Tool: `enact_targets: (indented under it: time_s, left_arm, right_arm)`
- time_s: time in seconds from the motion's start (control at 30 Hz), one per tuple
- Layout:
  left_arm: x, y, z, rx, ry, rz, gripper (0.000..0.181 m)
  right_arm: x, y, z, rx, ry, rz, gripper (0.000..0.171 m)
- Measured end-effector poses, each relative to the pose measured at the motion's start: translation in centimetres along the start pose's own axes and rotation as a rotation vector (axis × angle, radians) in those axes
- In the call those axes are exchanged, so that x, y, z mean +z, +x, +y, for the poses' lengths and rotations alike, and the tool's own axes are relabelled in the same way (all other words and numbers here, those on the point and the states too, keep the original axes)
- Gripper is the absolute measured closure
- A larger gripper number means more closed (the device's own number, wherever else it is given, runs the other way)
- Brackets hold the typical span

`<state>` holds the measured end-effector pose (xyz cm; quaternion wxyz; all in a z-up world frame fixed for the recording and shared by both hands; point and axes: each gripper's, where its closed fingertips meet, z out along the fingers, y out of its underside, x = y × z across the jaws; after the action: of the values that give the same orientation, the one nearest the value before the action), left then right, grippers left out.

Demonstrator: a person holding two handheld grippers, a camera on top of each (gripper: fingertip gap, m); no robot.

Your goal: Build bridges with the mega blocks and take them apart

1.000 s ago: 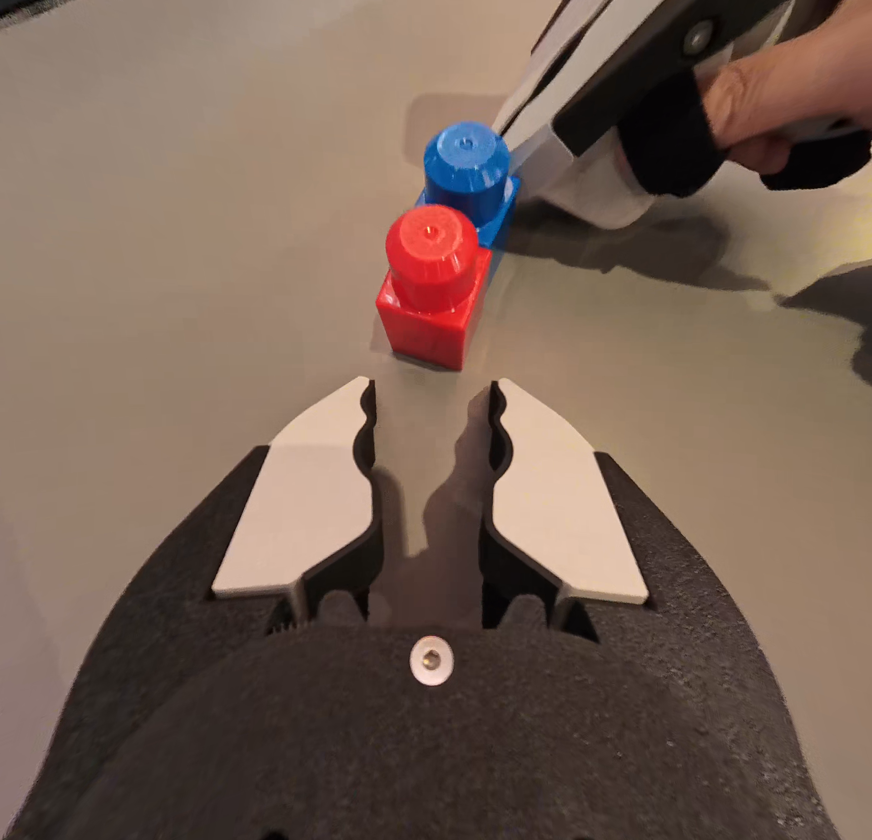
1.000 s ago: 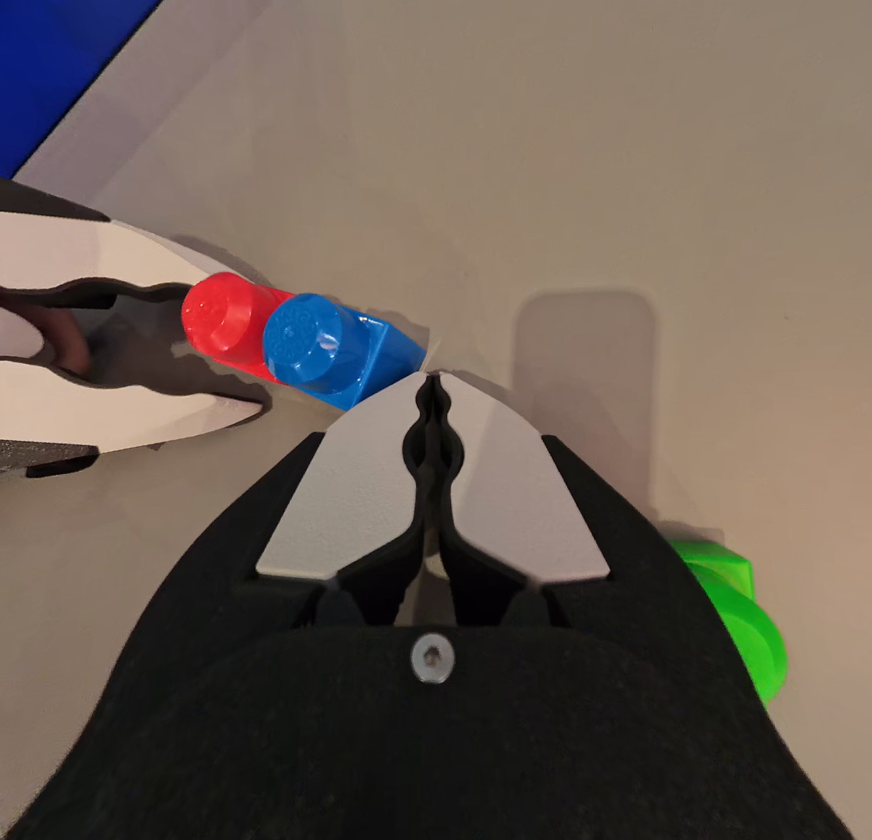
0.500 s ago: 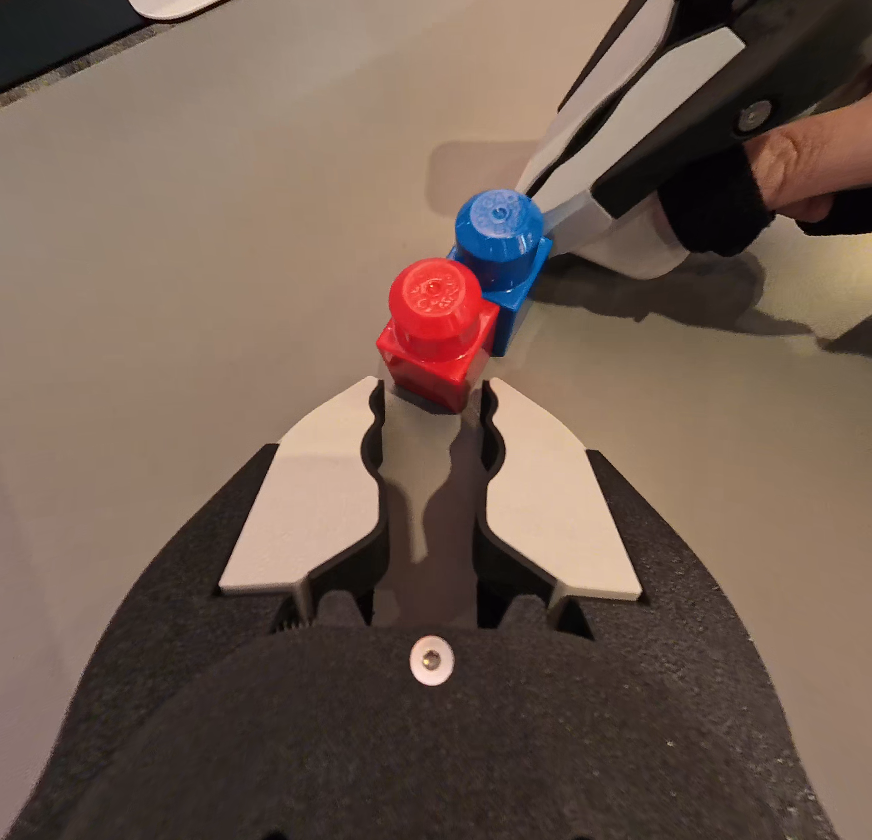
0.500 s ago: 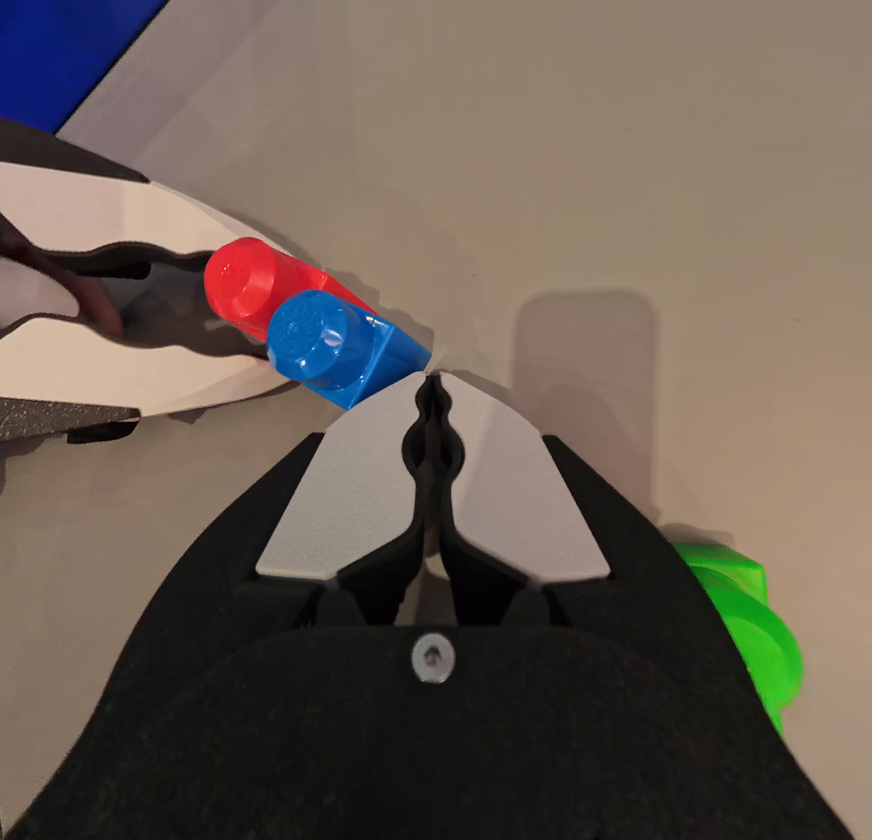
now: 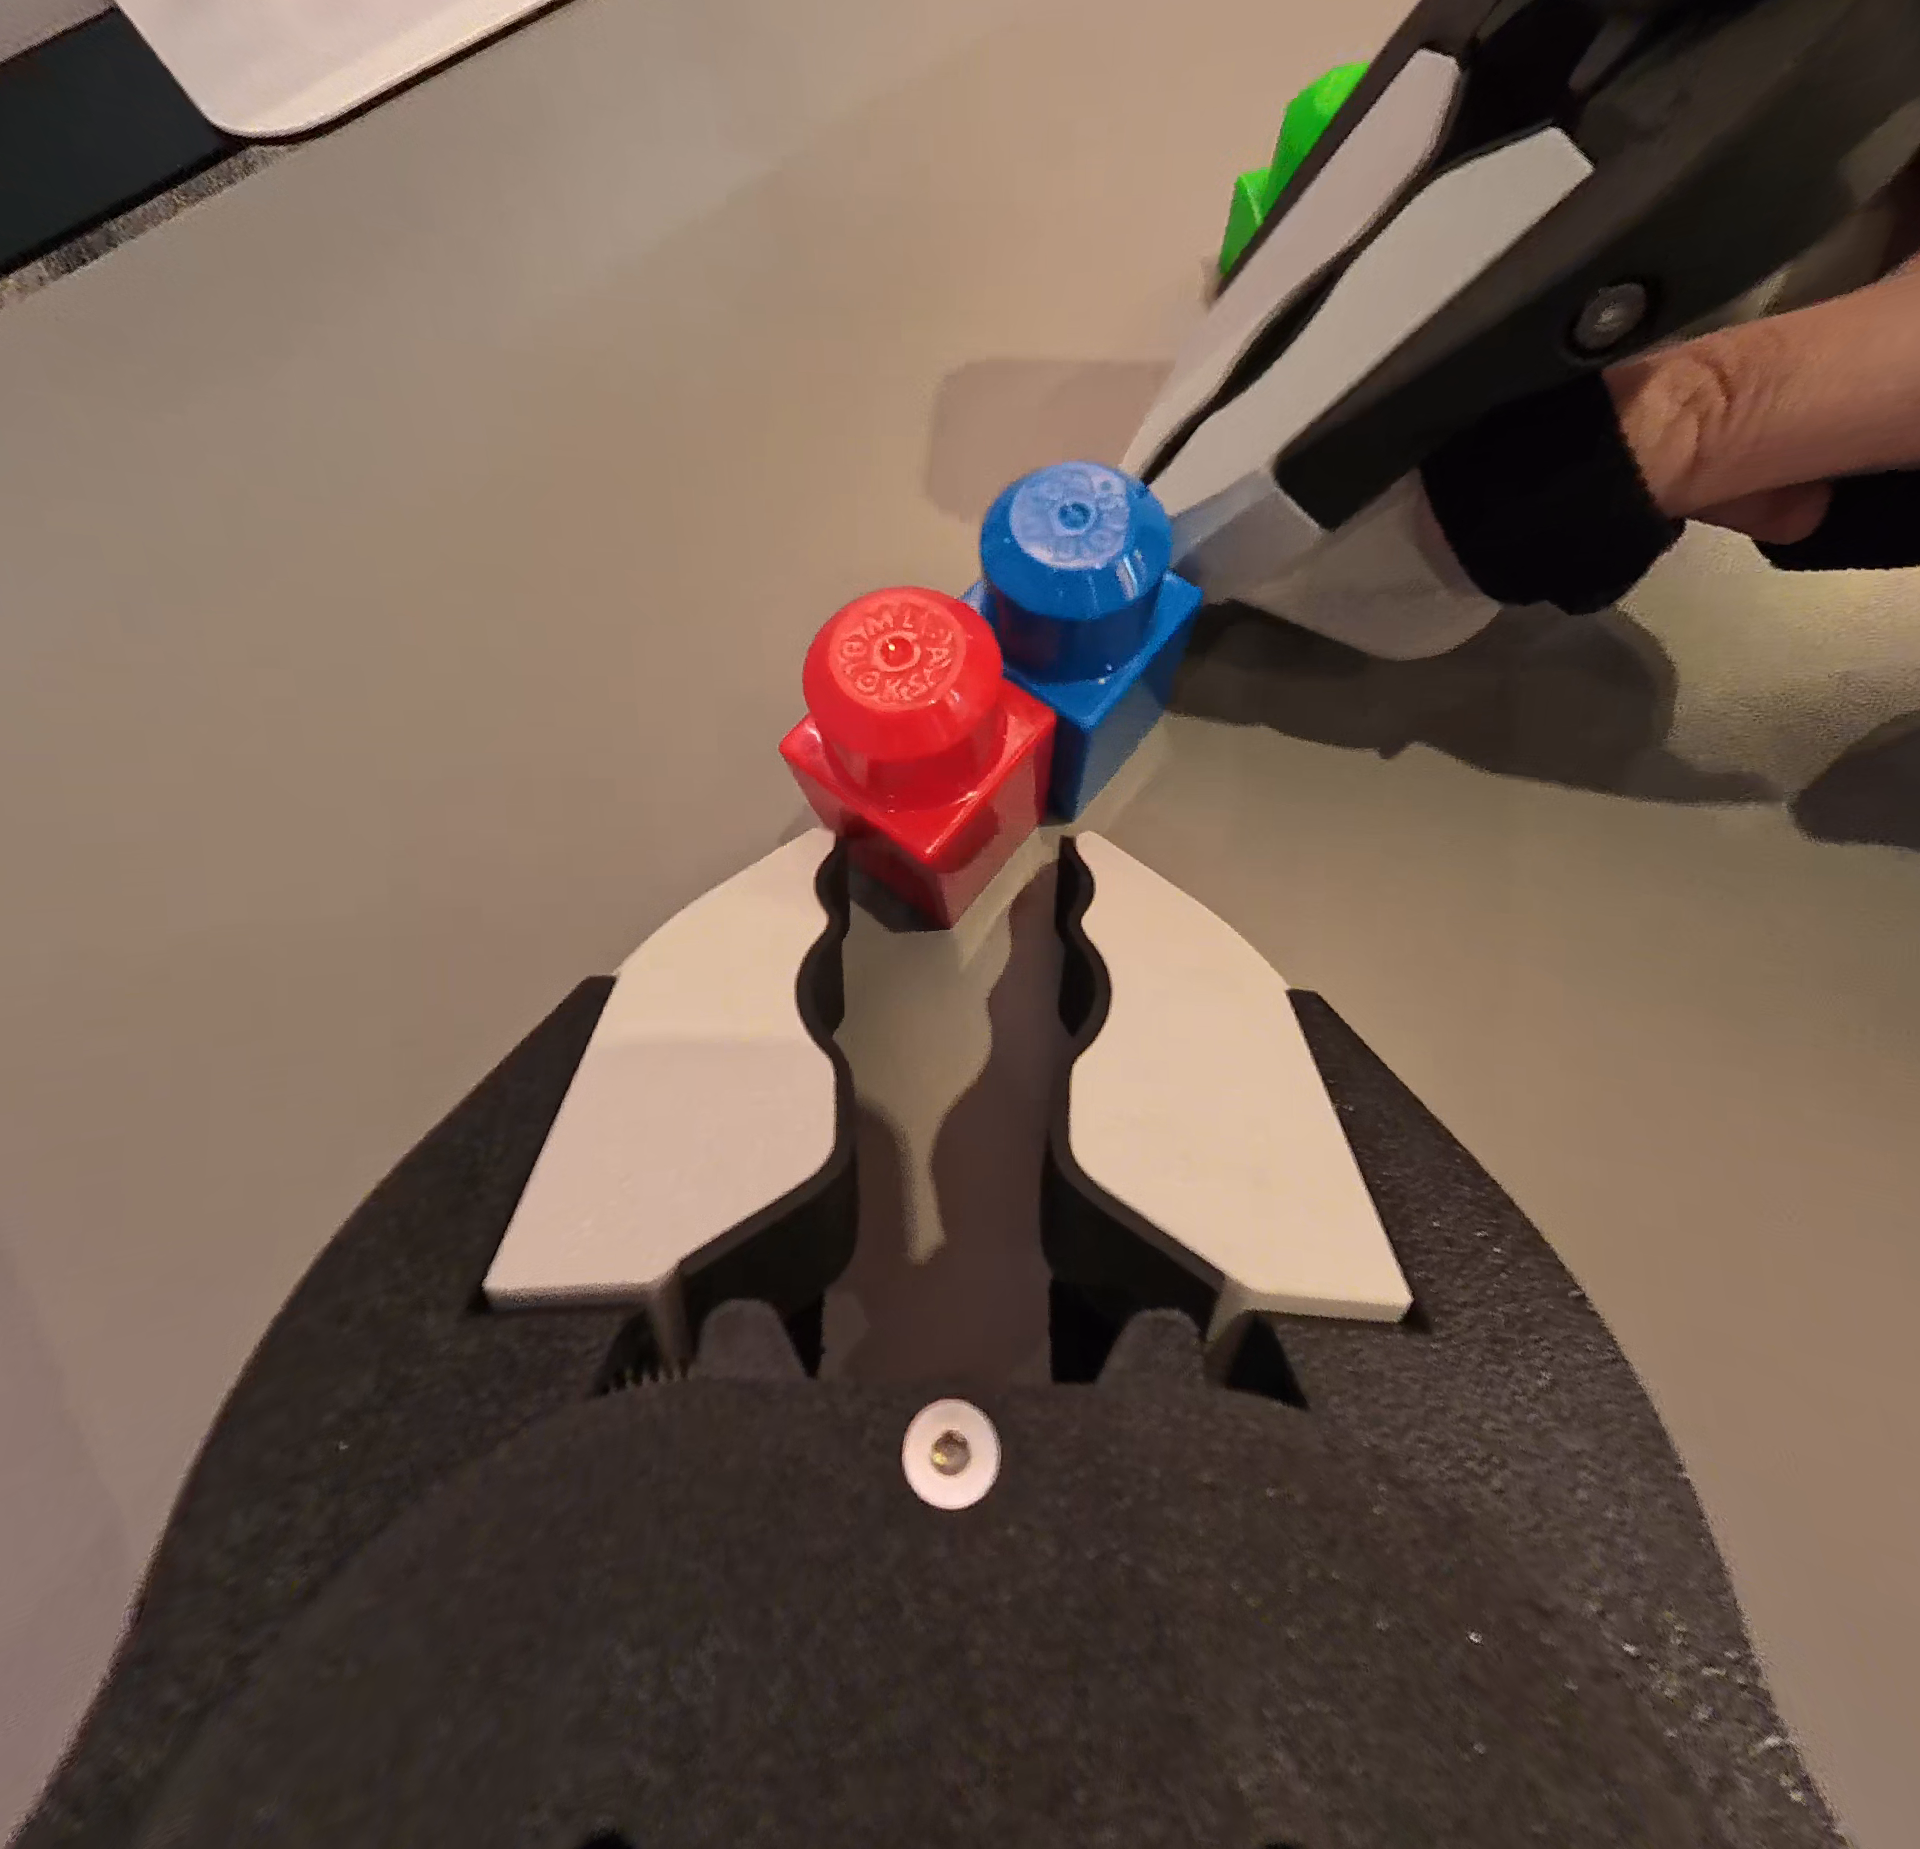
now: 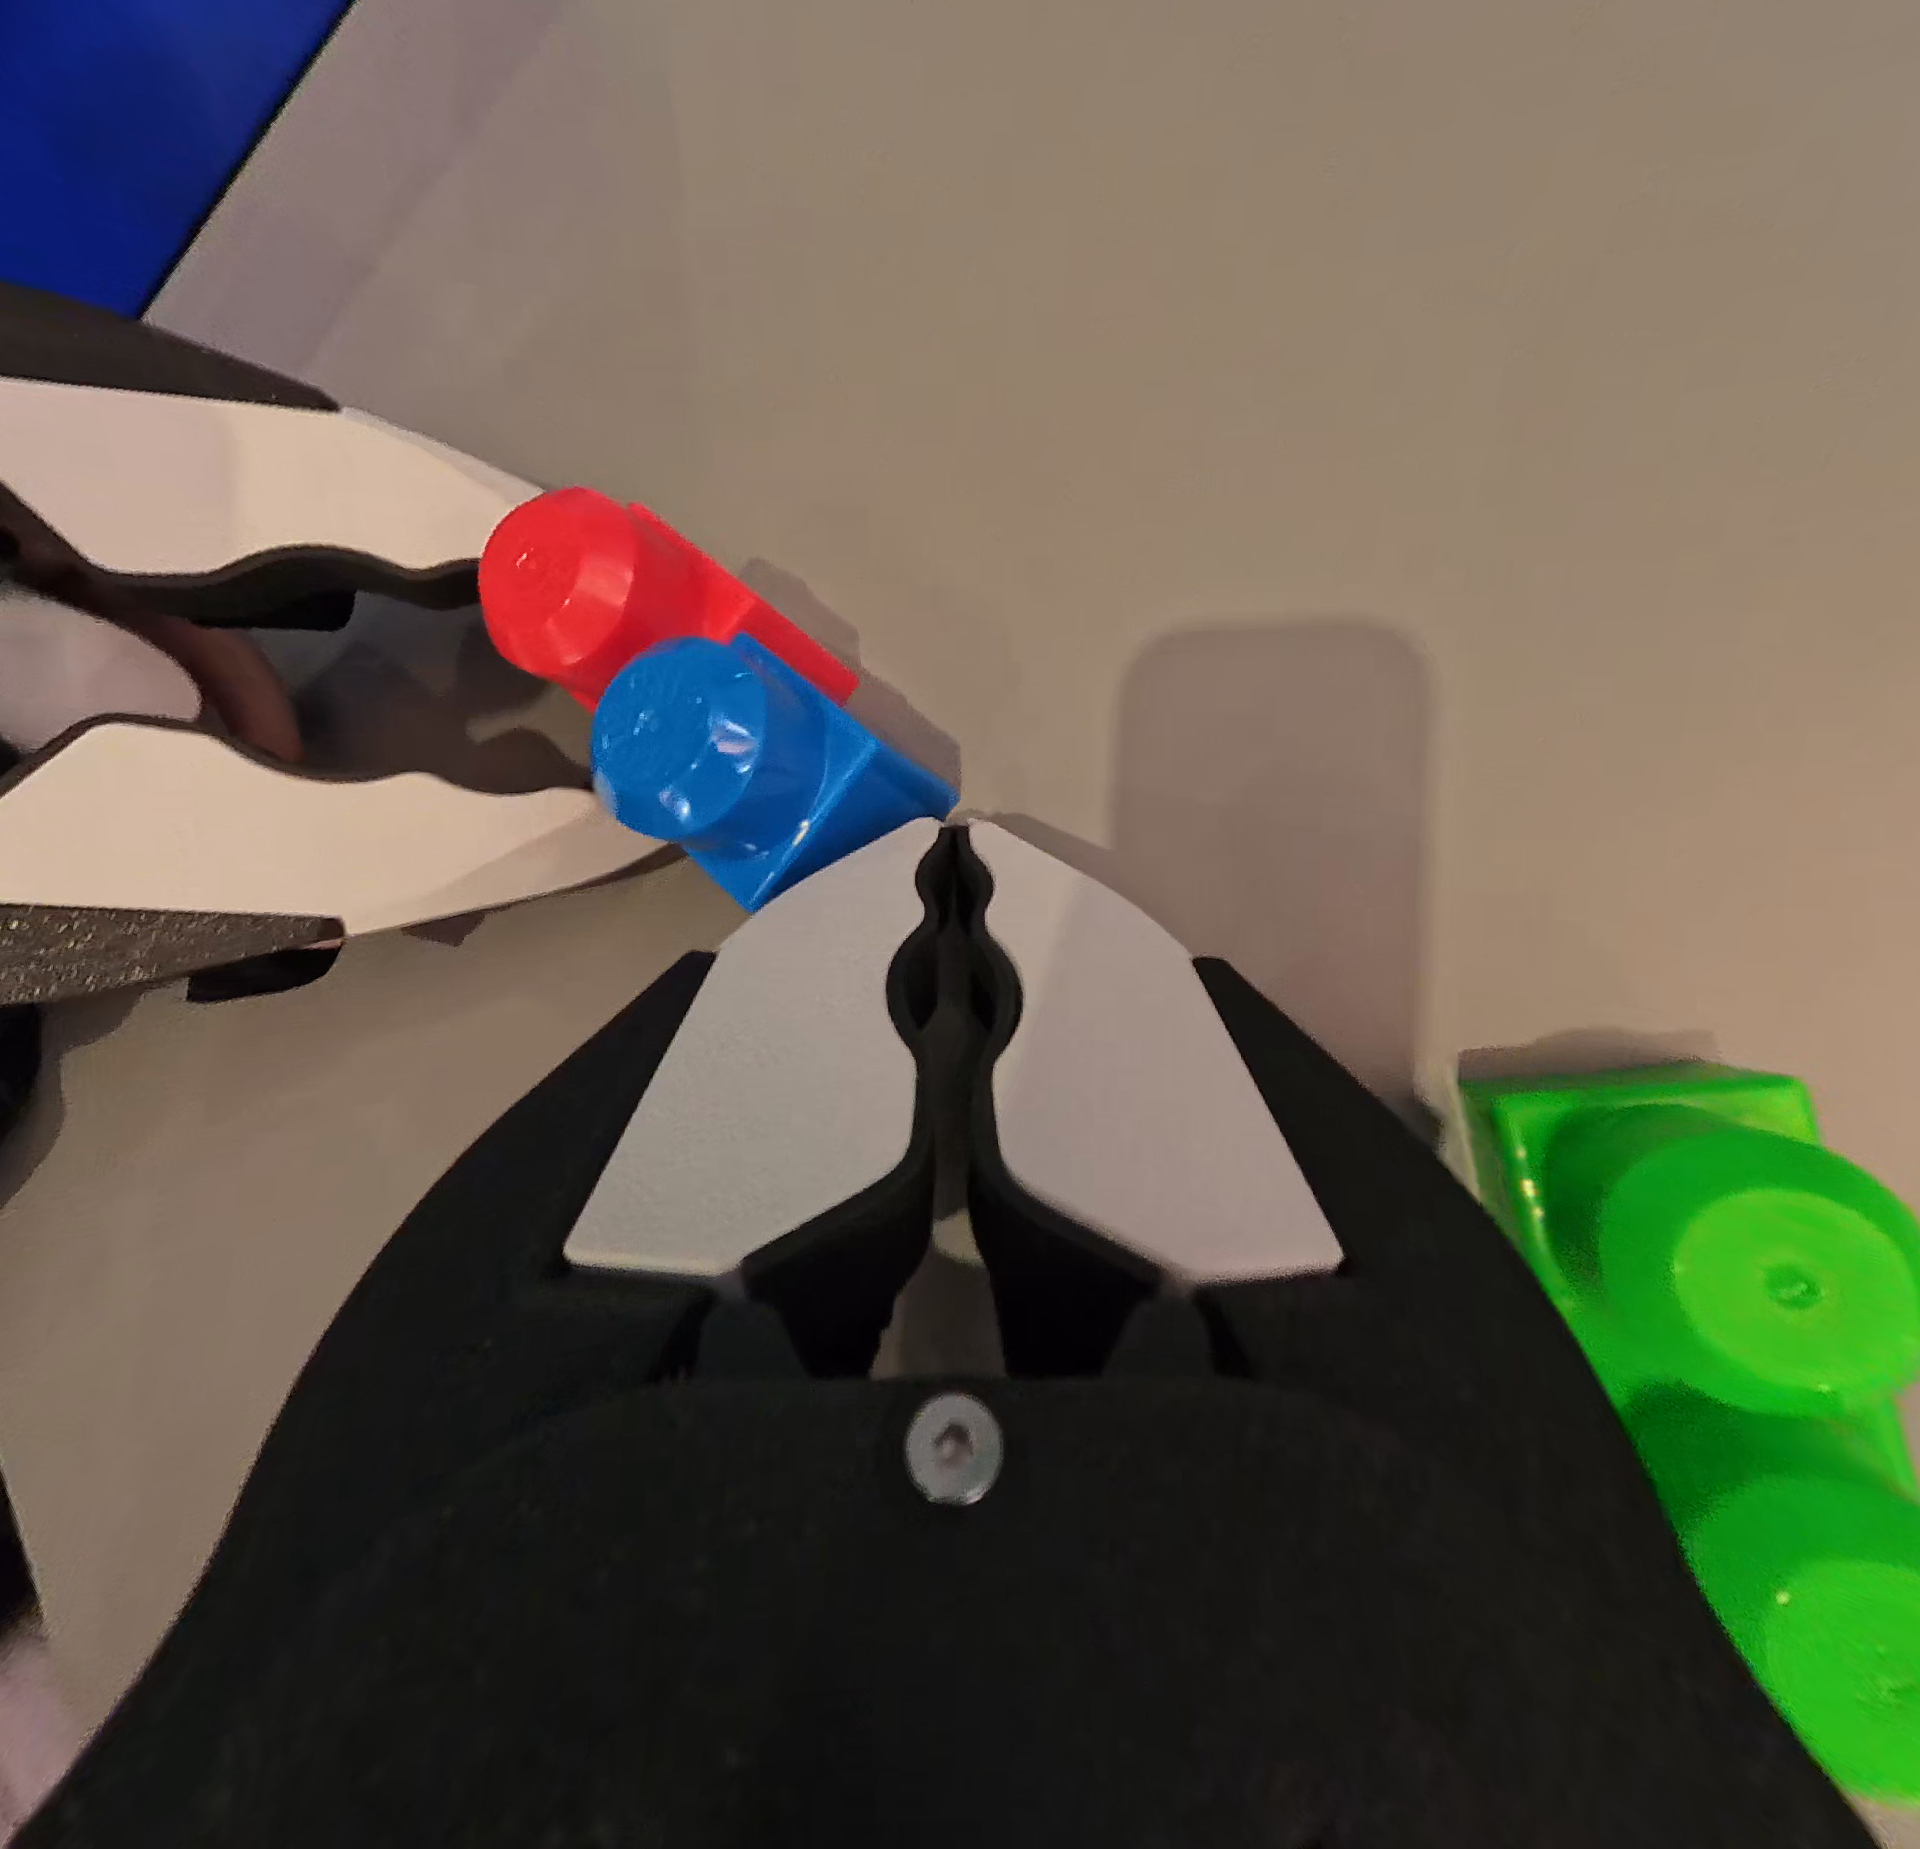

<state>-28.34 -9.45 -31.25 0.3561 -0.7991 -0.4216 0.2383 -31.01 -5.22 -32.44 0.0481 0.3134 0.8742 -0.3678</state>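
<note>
Left wrist view puts your left gripper (image 5: 945, 854) low in the centre of the frame, jaws spread, with the near corner of the red block (image 5: 920, 750) just inside the tips; whether the left fingertip touches it you cannot tell. The blue block (image 5: 1081, 636) sits touching the red one on its far right side, both studs up on the grey table (image 5: 468, 552). Open table runs across the whole left half of the frame up to a pale board (image 5: 312, 23) at the upper left edge. From the upper right your right gripper (image 5: 1164, 490) slants down, tips at the blue block, held by your hand (image 5: 1745, 428) in a dark fingerless glove. A green block (image 5: 1288, 158) peeks out behind it.

Right wrist view shows your right gripper (image 6: 951, 828) with jaws pressed together on nothing, the tips against the blue block's (image 6: 748, 771) corner. The red block (image 6: 623, 594) lies beyond it, between the left gripper's (image 6: 561, 656) spread fingers at the left edge. Bare table fills the upper right; the green block (image 6: 1725, 1280) lies at the lower right, close beside the gripper body. A blue surface (image 6: 135, 85) fills the upper left corner past the table edge.
</note>
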Motion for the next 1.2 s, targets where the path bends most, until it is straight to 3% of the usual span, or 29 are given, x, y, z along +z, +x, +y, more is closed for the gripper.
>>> enact_targets:
  time_s: [0.47, 0.73, 0.97, 1.2]
  left_arm:
    - [-0.8, 0.2, -0.1, -0.006, 0.041, 0.049, 0.146]
    - [-0.2, -0.3, 0.3, 0.002, -0.007, -0.046, 0.140]
    - [-0.6, 0.9, -0.2, -0.176, 0.026, -0.075, 0.121]
    - [0.7, 0.9, -0.3, -0.229, -0.036, -0.214, 0.104]
  right_arm:
    - [-0.4, -1.5, 1.3, -0.009, -0.001, 0.003, 0.171]
    - [-0.4, -1.6, 1.3, -0.013, 0.002, -0.004, 0.171]
    - [-0.4, -1.8, 1.2, -0.016, 0.008, -0.028, 0.171]
    - [-0.7, -1.7, 1.1, -0.003, 0.031, -0.069, 0.171]
